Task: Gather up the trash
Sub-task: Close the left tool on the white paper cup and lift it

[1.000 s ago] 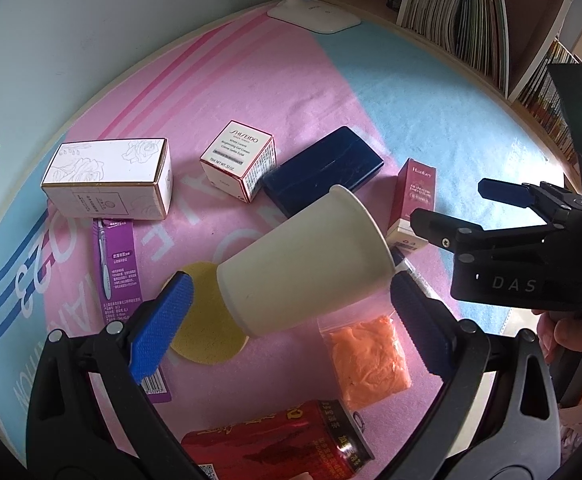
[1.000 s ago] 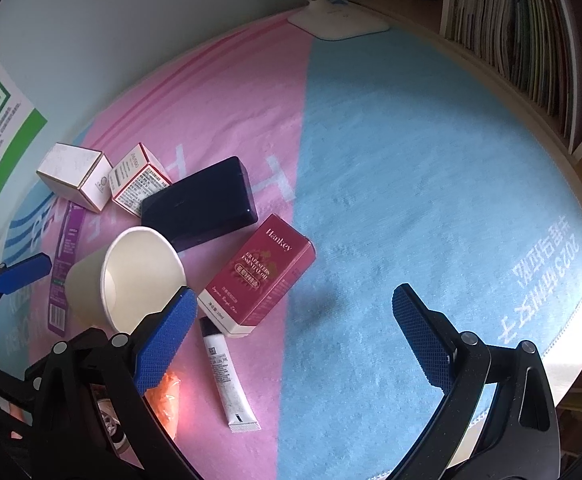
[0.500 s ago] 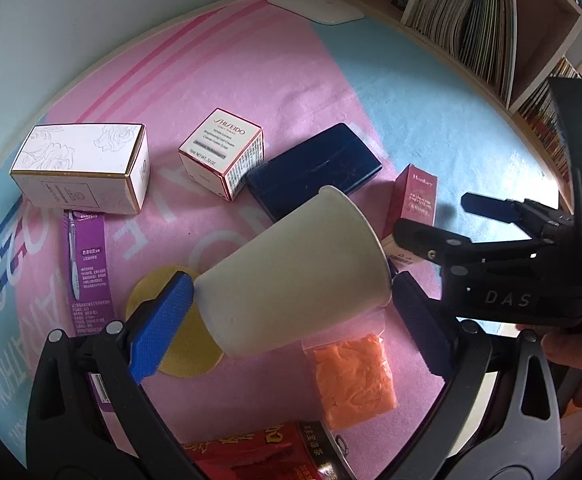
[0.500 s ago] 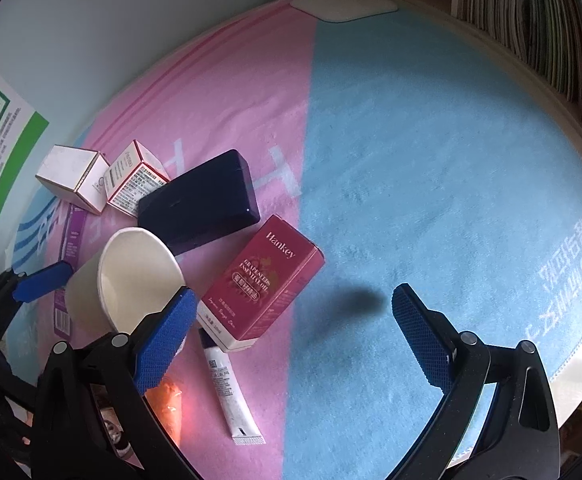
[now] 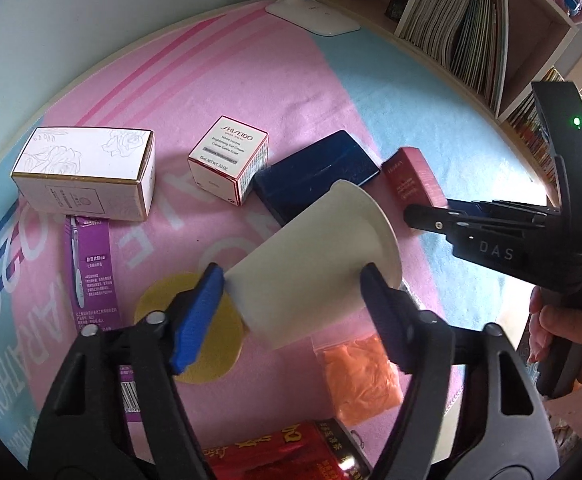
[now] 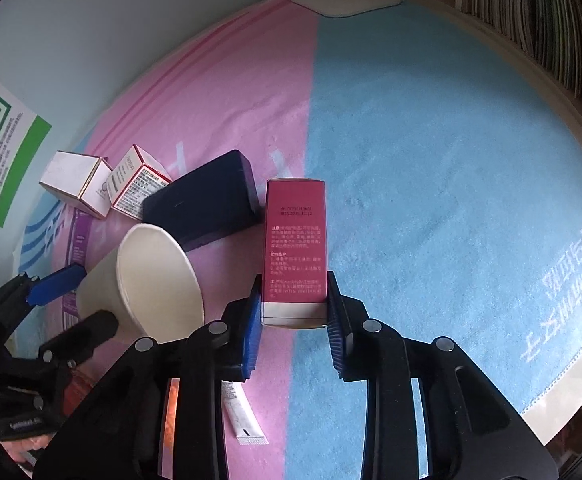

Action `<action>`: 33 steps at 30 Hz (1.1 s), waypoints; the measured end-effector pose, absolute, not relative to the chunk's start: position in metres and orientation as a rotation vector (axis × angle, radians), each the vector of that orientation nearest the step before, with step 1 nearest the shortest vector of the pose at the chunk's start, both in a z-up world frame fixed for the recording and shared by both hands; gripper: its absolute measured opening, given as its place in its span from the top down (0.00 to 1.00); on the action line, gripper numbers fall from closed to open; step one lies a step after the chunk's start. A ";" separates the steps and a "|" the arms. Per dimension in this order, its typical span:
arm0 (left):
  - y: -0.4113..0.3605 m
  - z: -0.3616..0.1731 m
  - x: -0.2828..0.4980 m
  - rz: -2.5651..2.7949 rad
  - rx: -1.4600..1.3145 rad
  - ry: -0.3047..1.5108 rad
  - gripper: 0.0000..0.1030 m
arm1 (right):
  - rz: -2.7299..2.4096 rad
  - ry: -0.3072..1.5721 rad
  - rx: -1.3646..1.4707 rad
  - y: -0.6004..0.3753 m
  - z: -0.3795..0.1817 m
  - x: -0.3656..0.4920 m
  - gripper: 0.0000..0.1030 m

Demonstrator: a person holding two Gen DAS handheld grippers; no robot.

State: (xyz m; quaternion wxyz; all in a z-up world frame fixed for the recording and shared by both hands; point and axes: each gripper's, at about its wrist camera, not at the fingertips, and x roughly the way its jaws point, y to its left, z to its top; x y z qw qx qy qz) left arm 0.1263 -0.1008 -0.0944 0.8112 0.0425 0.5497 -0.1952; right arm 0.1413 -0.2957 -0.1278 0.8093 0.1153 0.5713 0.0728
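A cream paper cup point(image 5: 315, 256) lies on its side on the pink part of the mat. My left gripper point(image 5: 289, 292) is closing on it; both blue pads point(image 5: 199, 316) touch its walls near the base. The cup point(image 6: 151, 276) shows its open mouth in the right wrist view, with the left gripper point(image 6: 67, 304) behind it. My right gripper point(image 6: 294, 320) is closing on a dark red carton point(image 6: 296, 240), and its pads press the carton's lower end from both sides. From the left wrist view that carton point(image 5: 411, 180) is seen ahead of the right gripper point(image 5: 443, 212).
Around the cup lie a white rose-print box point(image 5: 87, 176), a small white and red box point(image 5: 231, 156), a dark blue case point(image 5: 315, 176), a purple packet point(image 5: 91, 264), a yellow disc point(image 5: 187, 344), an orange bag point(image 5: 359, 376), a red can point(image 5: 283, 456) and a white tube point(image 6: 243, 412). Lamp base point(image 5: 311, 16) and bookshelf point(image 5: 471, 32) stand behind.
Both grippers went from wide open to closed in. The left pads now touch the cup. The red carton, earlier lying askew on the mat, now stands straight between the right pads.
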 end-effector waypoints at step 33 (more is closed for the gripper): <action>-0.146 -0.102 0.116 -0.685 0.628 1.111 0.46 | 0.117 1.216 0.150 -0.284 -0.134 0.109 0.72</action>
